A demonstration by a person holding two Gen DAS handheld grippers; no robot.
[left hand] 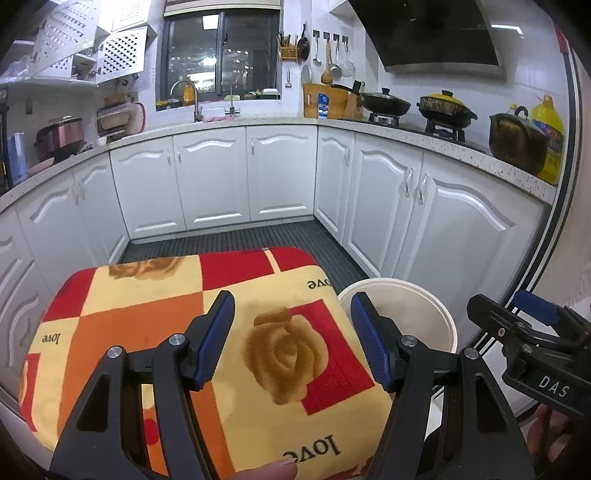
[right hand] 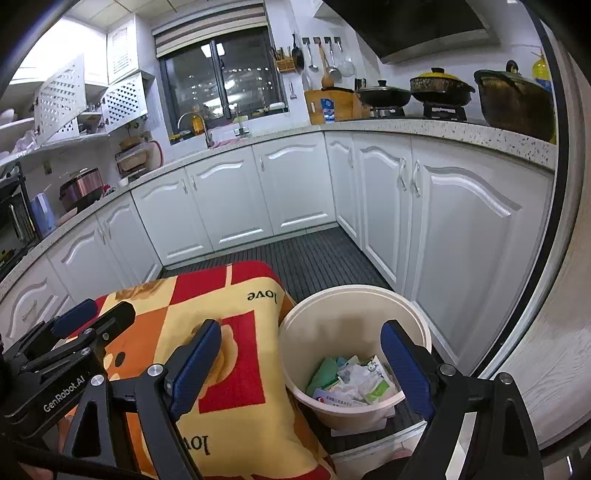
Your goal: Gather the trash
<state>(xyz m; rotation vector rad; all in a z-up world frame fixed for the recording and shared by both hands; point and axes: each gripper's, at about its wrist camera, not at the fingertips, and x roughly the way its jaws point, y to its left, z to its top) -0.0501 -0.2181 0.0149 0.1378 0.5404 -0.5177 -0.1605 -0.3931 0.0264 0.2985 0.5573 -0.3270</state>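
The room is a kitchen with white cabinets (left hand: pixel 214 181) along 3 sides, a speckled light countertop (left hand: pixel 436 142) and a dark ribbed floor mat (right hand: pixel 306 258). A dark window (left hand: pixel 221 55) is above the sink tap (left hand: pixel 184 92). On the right side there is a black range hood (left hand: pixel 428 33) over the stove, with 2 pans on the burners, 1 black (left hand: pixel 384 101) and 1 with a yellow lid (left hand: pixel 445 107), and 1 big dark pot (left hand: pixel 517 144) beside a yellow oil bottle (left hand: pixel 550 136). Utensils hang on the wall.

In front, low, there is a surface covered by a blanket (left hand: pixel 177 332) w/ red, orange and yellow squares, brown roses and the word "love". No trash is visible on it.

Just beside the blanket, on the right, stands 1 cream round bin (right hand: pixel 295 332) on the floor. Inside it lies the trash (right hand: pixel 354 380): crumpled white paper, green and white wrappers, a small packet w/ print. The exact count of pieces I cannot tell.

There are 2 grippers, both w/ blue pads. The left gripper (left hand: pixel 291 339) hangs over the blanket, jaws spread, nothing between them. The right gripper (right hand: pixel 306 369) hangs above the bin, jaws spread wide, also holding nothing. A fingertip (left hand: pixel 273 470) shows at the bottom edge in the left wrist view.
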